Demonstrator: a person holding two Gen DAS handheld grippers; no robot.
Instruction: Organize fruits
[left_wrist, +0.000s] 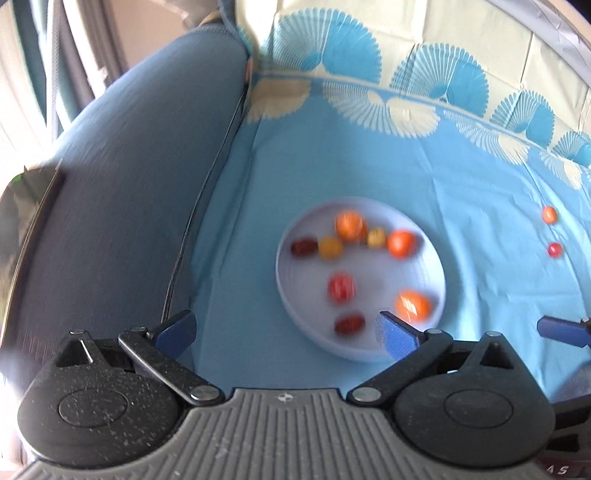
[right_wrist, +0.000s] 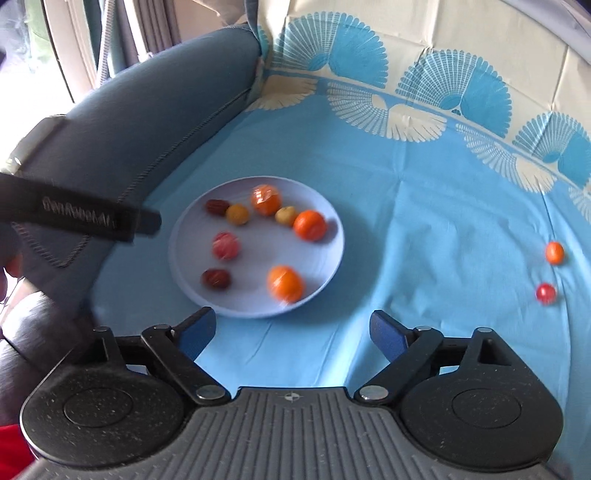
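A: How is the sorting going?

B: Most of the fruits are sitting in the pale plate already. I am counting eight pieces there: three orange ones, two dark red ones, two yellowish ones and a pinkish-red one. They are blurred, so I am not naming kinds.

A: And what is waiting outside it?

B: Two small pieces are lying on the blue cloth, well apart from the plate, off to its right: a small orange fruit and a small red fruit just beside it. Going by that, the job is looking nearly done, with those two left to bring over.

A: Are the tools carrying anything?

B: No. The left hand-held gripper is hanging over the near rim of the plate with its jaws spread wide and nothing between them. The right hand-held gripper is hovering just short of the plate, jaws also apart and empty.

A: What is surrounding the cloth?

B: A grey-blue padded sofa arm is curving along the left, and the cloth's fan-patterned border is running behind.
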